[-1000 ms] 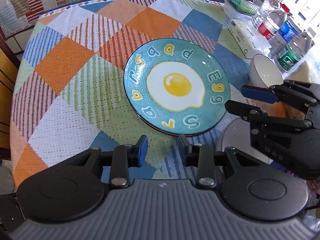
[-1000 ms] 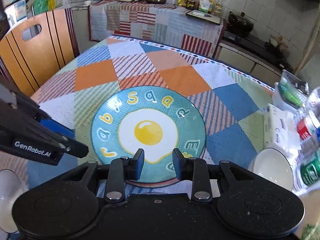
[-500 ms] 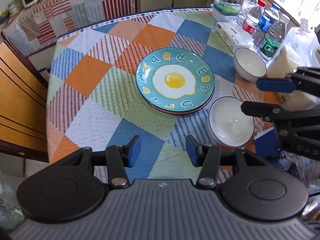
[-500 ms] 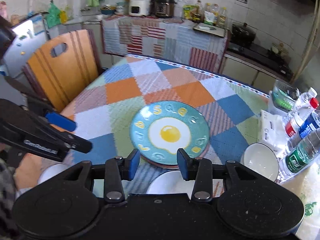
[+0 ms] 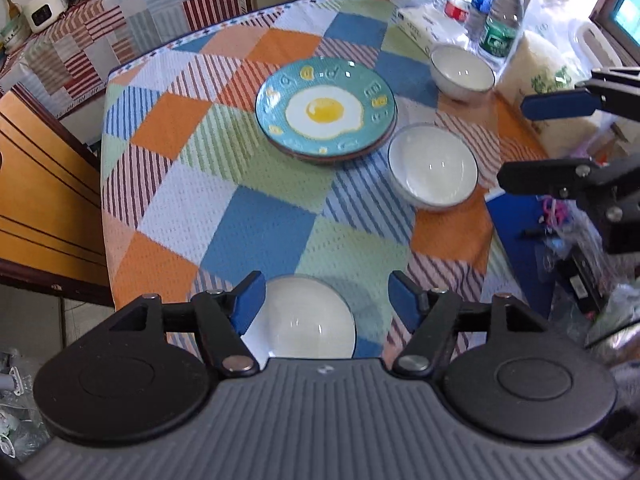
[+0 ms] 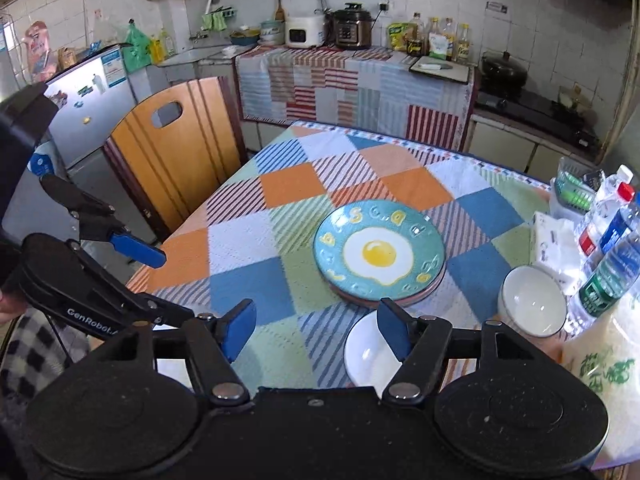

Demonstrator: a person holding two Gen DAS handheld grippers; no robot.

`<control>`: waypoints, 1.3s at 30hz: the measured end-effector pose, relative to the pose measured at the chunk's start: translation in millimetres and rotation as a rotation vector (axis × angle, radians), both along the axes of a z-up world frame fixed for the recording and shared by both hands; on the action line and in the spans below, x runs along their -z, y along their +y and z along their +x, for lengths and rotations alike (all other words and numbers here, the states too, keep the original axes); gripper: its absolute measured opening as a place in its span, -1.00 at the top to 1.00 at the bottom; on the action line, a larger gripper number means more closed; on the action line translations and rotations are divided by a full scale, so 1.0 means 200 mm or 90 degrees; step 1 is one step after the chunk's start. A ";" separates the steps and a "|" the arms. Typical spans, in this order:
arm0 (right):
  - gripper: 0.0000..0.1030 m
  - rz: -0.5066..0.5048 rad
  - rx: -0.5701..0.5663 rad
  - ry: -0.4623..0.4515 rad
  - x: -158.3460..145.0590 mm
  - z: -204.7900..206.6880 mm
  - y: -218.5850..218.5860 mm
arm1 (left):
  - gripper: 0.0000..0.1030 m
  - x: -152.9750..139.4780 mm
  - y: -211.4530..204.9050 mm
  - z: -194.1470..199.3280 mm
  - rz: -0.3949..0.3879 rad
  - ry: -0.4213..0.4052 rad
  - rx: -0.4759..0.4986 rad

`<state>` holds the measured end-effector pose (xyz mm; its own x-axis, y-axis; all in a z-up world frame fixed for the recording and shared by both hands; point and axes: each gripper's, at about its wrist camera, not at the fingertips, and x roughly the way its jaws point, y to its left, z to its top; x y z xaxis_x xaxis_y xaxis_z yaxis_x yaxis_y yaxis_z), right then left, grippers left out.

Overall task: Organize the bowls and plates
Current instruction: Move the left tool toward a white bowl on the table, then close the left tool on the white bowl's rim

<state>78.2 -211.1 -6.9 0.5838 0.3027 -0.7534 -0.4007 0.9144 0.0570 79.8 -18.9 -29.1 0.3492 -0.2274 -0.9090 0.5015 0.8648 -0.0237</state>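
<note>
Left tool (image 5: 327, 306) and right tool (image 6: 316, 332): both angled steeply down above the desk (image 5: 256, 236), jaws opening, nothing gripped. Egg-patterned plate stack (image 5: 325, 111): mid-desk, well ahead of both tools. White bowls: one beneath the left tool (image 5: 304, 320), one beside the stack (image 5: 433, 166), one near the bottles (image 5: 462, 67). Water bottles (image 5: 500, 20) are grouped at the far right edge.

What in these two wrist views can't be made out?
- Near white bowl: near rim hidden by the left gripper body, left wrist view.
- Plates under the egg plate: only rims show; count unclear, both views.
- Bottle labels: too small and blurred, both views.
</note>
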 end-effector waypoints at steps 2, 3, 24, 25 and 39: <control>-0.41 -0.008 -0.008 0.011 0.02 -0.01 0.03 | -0.43 0.04 0.03 -0.02 -0.003 0.015 0.002; -0.41 -0.013 -0.014 0.020 0.04 -0.02 0.05 | -0.45 0.05 0.05 -0.03 -0.004 0.020 -0.003; -0.81 0.009 -0.168 0.210 0.67 0.06 0.31 | -0.67 0.37 0.29 0.00 0.027 0.081 -0.052; -0.81 0.009 -0.177 0.218 0.70 0.06 0.33 | -0.67 0.39 0.30 0.00 0.027 0.086 -0.054; -0.81 -0.011 -0.275 0.236 0.90 0.12 0.62 | -0.65 0.62 0.40 0.08 -0.004 0.145 -0.097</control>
<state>101.2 -86.8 -187.2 0.1054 0.4414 -0.8911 -0.6950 0.6736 0.2515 96.2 60.2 -152.2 0.1664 -0.1938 -0.9668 0.3472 0.9292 -0.1265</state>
